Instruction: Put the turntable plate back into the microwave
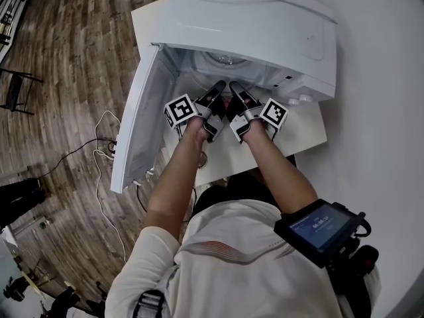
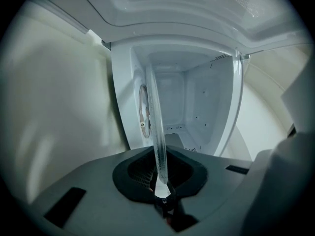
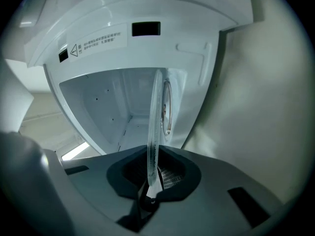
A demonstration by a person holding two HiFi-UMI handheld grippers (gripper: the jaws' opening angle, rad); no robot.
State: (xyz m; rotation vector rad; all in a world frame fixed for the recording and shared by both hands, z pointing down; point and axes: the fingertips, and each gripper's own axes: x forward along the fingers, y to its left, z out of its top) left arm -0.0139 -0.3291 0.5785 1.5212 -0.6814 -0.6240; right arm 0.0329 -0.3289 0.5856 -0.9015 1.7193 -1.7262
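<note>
The clear glass turntable plate (image 1: 224,61) reaches into the open cavity of the white microwave (image 1: 265,25). My left gripper (image 1: 215,93) and right gripper (image 1: 237,93) sit side by side at the cavity mouth, each shut on the plate's near rim. In the left gripper view the plate (image 2: 156,132) shows edge-on, running from the left gripper (image 2: 160,175) into the cavity. In the right gripper view the plate (image 3: 154,127) likewise runs edge-on out of the right gripper (image 3: 151,175). A roller ring (image 2: 143,108) lies on the cavity floor beside the plate, the same roller ring (image 3: 167,107) showing from the right.
The microwave door (image 1: 136,124) stands swung open on the left. The microwave rests on a white table (image 1: 308,128). White cables (image 1: 99,154) lie on the wooden floor to the left. A device (image 1: 321,227) is strapped to the person's right forearm.
</note>
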